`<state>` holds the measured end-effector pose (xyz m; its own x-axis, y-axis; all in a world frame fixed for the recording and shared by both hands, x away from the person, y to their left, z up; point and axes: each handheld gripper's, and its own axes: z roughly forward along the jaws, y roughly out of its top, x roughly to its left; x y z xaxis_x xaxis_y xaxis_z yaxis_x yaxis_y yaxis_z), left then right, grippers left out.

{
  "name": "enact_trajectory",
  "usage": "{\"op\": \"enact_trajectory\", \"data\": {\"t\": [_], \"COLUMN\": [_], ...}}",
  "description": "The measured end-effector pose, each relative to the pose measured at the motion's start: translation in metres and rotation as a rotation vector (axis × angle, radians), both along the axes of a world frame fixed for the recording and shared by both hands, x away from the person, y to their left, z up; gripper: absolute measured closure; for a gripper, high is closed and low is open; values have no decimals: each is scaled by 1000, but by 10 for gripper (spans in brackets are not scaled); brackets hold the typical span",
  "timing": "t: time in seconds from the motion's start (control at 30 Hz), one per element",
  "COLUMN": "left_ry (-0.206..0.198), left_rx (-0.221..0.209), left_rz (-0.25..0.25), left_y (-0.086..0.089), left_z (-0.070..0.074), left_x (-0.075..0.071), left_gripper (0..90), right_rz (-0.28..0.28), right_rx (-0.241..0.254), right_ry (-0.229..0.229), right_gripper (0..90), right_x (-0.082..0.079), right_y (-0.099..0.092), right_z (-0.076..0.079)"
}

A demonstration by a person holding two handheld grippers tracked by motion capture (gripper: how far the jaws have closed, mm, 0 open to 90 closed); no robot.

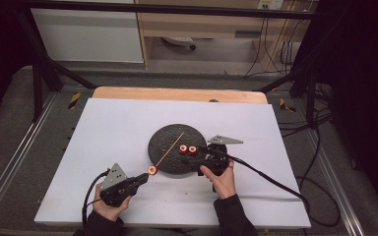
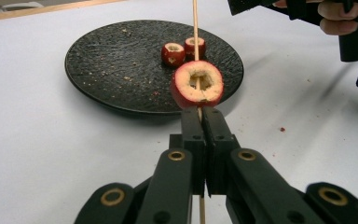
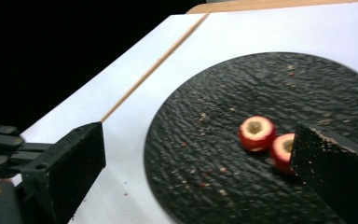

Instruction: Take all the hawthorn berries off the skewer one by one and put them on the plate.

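Left gripper (image 2: 199,122) clamps a skewer with one fruit on it; right gripper (image 3: 196,163) stands open over the plate.

In the left gripper view, the two black jaws are pressed together on the thin wooden skewer (image 2: 196,28), just below the cored red fruit (image 2: 197,85) threaded on it at the centre. In the right gripper view, the jaws are wide apart and hold nothing; two cored fruits (image 3: 257,133) lie side by side, touching, on the black plate (image 3: 214,93), at the right of the frame beside the right jaw.
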<state>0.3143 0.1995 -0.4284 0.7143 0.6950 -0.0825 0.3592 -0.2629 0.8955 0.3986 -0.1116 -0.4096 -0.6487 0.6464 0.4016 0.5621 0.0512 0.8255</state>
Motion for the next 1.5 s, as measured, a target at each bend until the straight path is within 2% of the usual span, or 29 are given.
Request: {"op": "enact_trajectory", "data": {"t": [0.3,0.47,0.63,0.83,1.13,1.37,1.5], "left_ry": [-1,-7,-8,-13,-17,-15,-21], "left_rx": [0,2,5,9,11,10,4], "left_rz": [-1,2,3,-1,-5,-5,-9], "left_y": [-3,-4,-5,-9,-14,-14,-13], "left_z": [0,0,0,0,-1,-1,0], "left_x": [0,-1,-1,-1,-1,-1,-2], "left_gripper": [884,884,884,884,884,884,884], "right_rz": [53,75,104,129,171,194,193], "right_rx": [42,72,82,112,130,152,154], "right_ry": [9,18,35,78,130,149,140], "right_gripper": [78,172,289,407,546,650,705], "right_x": [-9,-13,-15,-16,-16,-16,-15], "right_y": [32,47,58,62,64,65,63], "right_z": [-3,-7,-12,-16,-22,-23,-20]}}
